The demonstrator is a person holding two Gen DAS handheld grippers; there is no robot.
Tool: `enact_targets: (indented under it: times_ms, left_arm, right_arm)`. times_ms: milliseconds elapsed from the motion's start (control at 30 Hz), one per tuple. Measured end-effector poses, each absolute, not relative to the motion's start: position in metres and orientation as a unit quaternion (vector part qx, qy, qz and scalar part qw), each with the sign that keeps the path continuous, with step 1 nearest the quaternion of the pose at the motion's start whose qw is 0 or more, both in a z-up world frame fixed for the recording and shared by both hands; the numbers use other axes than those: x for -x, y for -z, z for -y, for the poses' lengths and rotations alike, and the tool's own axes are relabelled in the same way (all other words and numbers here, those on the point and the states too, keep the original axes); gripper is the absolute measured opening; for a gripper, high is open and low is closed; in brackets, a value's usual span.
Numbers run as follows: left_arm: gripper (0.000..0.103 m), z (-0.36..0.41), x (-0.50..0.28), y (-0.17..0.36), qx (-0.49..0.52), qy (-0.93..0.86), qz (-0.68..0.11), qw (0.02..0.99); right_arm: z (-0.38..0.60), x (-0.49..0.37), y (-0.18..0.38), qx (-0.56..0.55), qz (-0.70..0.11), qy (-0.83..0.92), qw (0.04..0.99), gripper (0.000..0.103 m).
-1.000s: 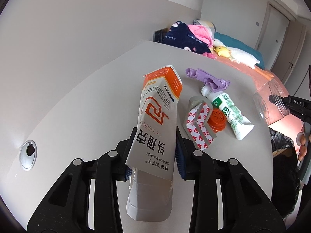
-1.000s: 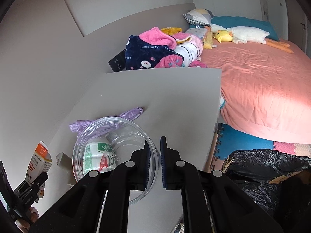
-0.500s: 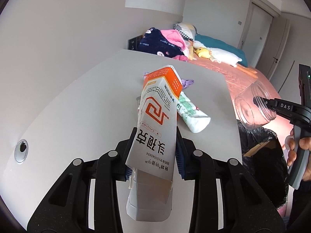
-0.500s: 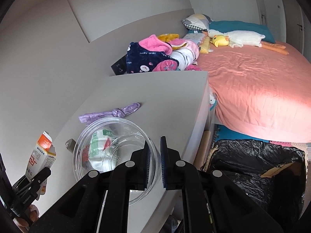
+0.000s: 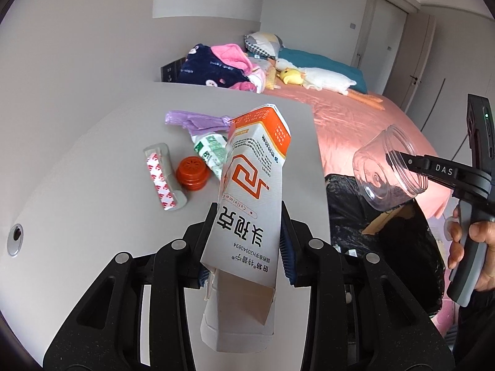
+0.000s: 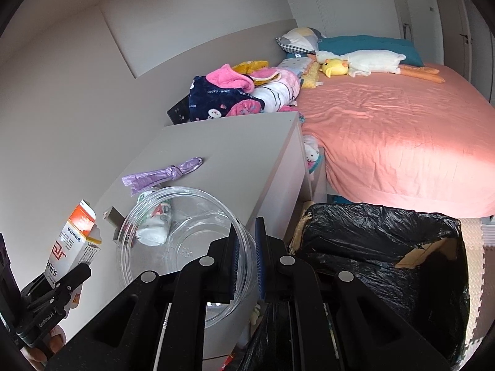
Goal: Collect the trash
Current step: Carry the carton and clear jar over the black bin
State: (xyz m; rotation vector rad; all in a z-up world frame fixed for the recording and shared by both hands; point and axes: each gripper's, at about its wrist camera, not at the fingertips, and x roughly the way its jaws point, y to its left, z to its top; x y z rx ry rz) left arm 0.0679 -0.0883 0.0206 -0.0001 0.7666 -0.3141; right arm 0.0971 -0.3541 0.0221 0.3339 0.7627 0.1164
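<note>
My left gripper (image 5: 247, 241) is shut on a white and orange medicine carton (image 5: 250, 198), held upright above the grey table's right edge; the carton also shows in the right wrist view (image 6: 72, 241). My right gripper (image 6: 247, 262) is shut on the rim of a clear plastic jar (image 6: 182, 247), seen also in the left wrist view (image 5: 386, 173), held beside the table above a black-lined trash bin (image 6: 380, 253). On the table (image 5: 77, 216) lie a purple bag (image 5: 198, 122), a green and white tube (image 5: 210, 151), an orange cap (image 5: 191, 173) and a red-patterned wrapper (image 5: 162, 179).
The trash bin (image 5: 386, 247) stands on the floor between the table and a pink bed (image 6: 396, 130). Clothes (image 6: 235, 92) and plush toys (image 6: 355, 61) pile at the bed's head. A cable hole (image 5: 15, 239) sits at the table's left.
Both grippers have moved right toward the trash bin with their loads. The jar has left the table top and hangs over the bin's near edge.
</note>
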Motion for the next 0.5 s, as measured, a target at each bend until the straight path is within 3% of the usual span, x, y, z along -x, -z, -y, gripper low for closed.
enact_targets:
  times_ms: [500]
  left_arm:
    - [0.037,0.152,-0.061,-0.019,-0.026,0.209,-0.378,0.902]
  right_arm:
    - [0.404,-0.061,-0.020,-0.174,-0.363,-0.021,0.915,0.011]
